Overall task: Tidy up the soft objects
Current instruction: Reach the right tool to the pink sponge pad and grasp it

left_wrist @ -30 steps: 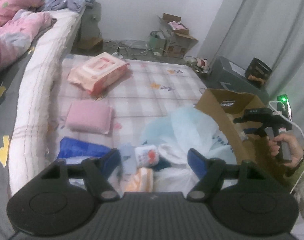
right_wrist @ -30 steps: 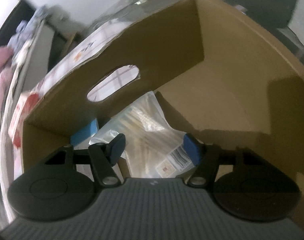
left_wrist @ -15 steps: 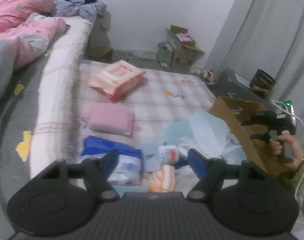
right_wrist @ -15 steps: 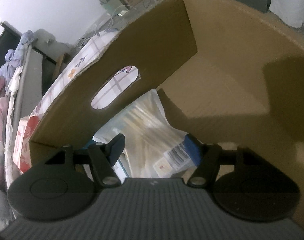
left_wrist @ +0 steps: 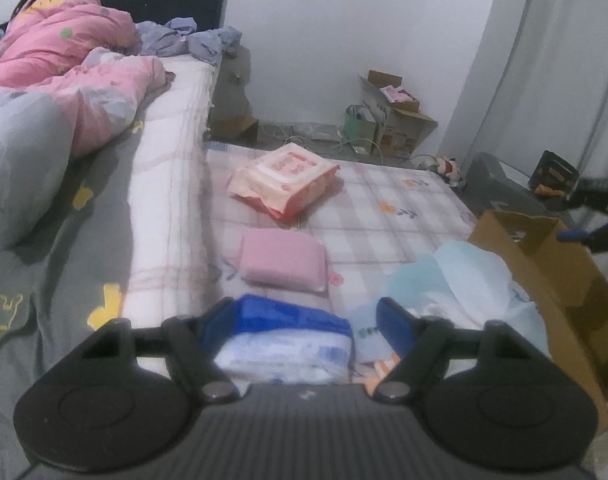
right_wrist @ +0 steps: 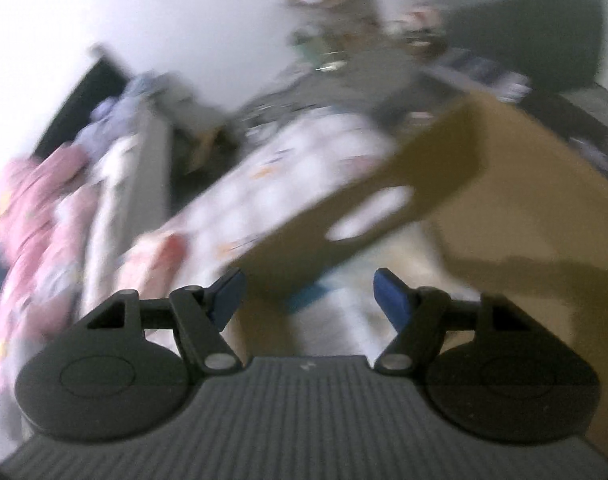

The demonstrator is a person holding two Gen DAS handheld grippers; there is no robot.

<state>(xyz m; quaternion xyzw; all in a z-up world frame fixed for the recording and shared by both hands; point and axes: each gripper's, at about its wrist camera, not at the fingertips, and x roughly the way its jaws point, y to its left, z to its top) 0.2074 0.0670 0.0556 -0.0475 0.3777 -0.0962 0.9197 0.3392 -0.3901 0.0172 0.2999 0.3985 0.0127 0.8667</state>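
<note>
My left gripper (left_wrist: 304, 320) is open, its fingers on either side of a blue and white soft pack (left_wrist: 284, 340) on the checked mat (left_wrist: 383, 216). Beyond lie a pink pad (left_wrist: 284, 260) and a red and white wipes pack (left_wrist: 284, 184). A pale blue plastic bag (left_wrist: 455, 280) lies beside the cardboard box (left_wrist: 551, 264). My right gripper (right_wrist: 307, 296) is open and empty above the box (right_wrist: 503, 200), in a blurred view; it also shows at the left view's right edge (left_wrist: 595, 228).
A bed with a grey sheet (left_wrist: 44, 260) and pink bedding (left_wrist: 64, 60) rises on the left. Open cartons (left_wrist: 387, 120) stand by the far wall. A dark case (left_wrist: 511, 184) sits behind the box.
My left gripper has swung left from the bag and small items onto the blue and white pack. My right gripper has lifted up out of the box, and its view now blurs.
</note>
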